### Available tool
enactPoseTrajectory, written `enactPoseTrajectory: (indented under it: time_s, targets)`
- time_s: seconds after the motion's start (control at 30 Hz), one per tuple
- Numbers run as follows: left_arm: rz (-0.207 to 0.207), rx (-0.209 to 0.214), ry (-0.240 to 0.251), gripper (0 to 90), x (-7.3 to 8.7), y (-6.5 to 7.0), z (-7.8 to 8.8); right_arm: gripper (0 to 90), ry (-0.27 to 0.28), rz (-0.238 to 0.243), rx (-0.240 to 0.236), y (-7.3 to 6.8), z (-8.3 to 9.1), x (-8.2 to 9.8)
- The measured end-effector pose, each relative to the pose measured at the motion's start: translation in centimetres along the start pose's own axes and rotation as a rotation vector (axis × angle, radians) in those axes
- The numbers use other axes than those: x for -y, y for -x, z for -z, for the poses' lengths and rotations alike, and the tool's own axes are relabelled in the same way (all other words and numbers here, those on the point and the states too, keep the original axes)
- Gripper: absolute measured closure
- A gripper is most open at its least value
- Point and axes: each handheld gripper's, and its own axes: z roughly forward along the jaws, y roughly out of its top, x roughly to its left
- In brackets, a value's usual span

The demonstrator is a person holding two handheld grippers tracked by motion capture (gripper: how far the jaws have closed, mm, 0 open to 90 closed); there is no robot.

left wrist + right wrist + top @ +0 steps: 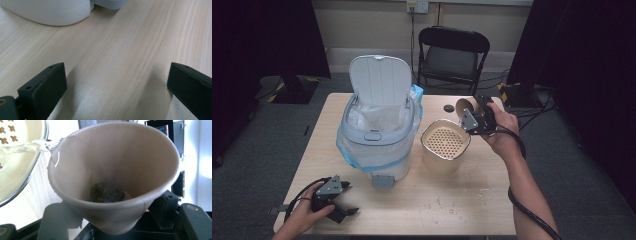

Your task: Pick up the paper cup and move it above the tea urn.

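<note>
A brown paper cup (464,105) is tipped on its side over a beige container with a perforated strainer top (445,141). My right gripper (470,107) is shut on the cup. In the right gripper view the cup (112,157) sits between the black jaws of the right gripper (112,220). A dark tea bag (106,192) lies at its bottom. Clear liquid (30,146) runs off the rim onto the strainer (12,165). My left gripper (349,199) rests at the table's front left, open, with bare wood between the jaws of the left gripper (117,75).
A white pedal bin (379,125) with its lid up and a blue-edged liner stands left of the strainer; its base (50,12) is just ahead of the left gripper. A small black disc (448,107) lies behind the strainer. A black folding chair (452,52) stands beyond the table (452,200).
</note>
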Motion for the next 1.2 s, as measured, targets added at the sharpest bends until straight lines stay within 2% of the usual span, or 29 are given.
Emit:
enactPoseTrajectory:
  time_s: [0.17,0.3,0.4,0.43,0.57,0.63,0.7,0.73,0.8,0.83,0.9,0.97,1.03,1.17,1.2]
  targets:
    - [0.0,0.0,0.0,1.9,0.0,0.0,0.0,37.5,-0.005,0.027,0.003,-0.1,0.1,-0.2]
    - [0.0,0.0,0.0,1.9,0.0,0.0,0.0,37.5,-0.01,0.071,0.006,-0.2,0.1,-0.5]
    - [0.0,0.0,0.0,1.9,0.0,0.0,0.0,37.5,-0.004,0.08,0.012,-0.2,0.2,-0.6]
    - [0.0,0.0,0.0,1.9,0.0,0.0,0.0,37.5,-0.008,0.096,0.016,-0.2,0.2,-0.6]
    - [0.0,0.0,0.0,1.9,0.0,0.0,0.0,37.6,-0.042,0.23,0.035,-0.7,0.3,-1.1]
    - [0.0,0.0,0.0,1.9,0.0,0.0,0.0,37.7,-0.052,0.284,0.073,-1.0,0.5,-1.4]
    - [0.0,0.0,0.0,1.9,0.0,0.0,0.0,37.7,-0.108,0.463,0.166,-1.7,0.6,-2.0]
    - [0.0,0.0,0.0,1.9,0.0,0.0,0.0,37.8,-0.117,0.568,0.187,-2.3,0.6,-2.3]
    - [0.0,0.0,0.0,1.9,0.0,0.0,0.0,37.9,-0.139,0.755,0.26,-3.0,0.8,-2.8]
    - [0.0,0.0,0.0,1.9,0.0,0.0,0.0,38.0,-0.128,0.799,0.288,-3.6,0.9,-2.8]
    - [0.0,0.0,0.0,1.9,0.0,0.0,0.0,38.0,-0.117,0.877,0.31,-3.9,1.2,-3.3]
    - [0.0,0.0,0.0,1.9,0.0,0.0,0.0,37.9,-0.127,0.905,0.332,-3.7,1.4,-3.6]
    - [0.0,0.0,0.0,1.9,0.0,0.0,0.0,37.9,-0.142,0.914,0.351,-3.6,1.4,-3.6]
    - [0.0,0.0,0.0,1.9,0.0,0.0,0.0,37.8,-0.14,0.86,0.358,-3.3,1.3,-3.5]
    - [0.0,0.0,0.0,1.9,0.0,0.0,0.0,37.7,-0.138,0.862,0.356,-3.3,1.3,-3.6]
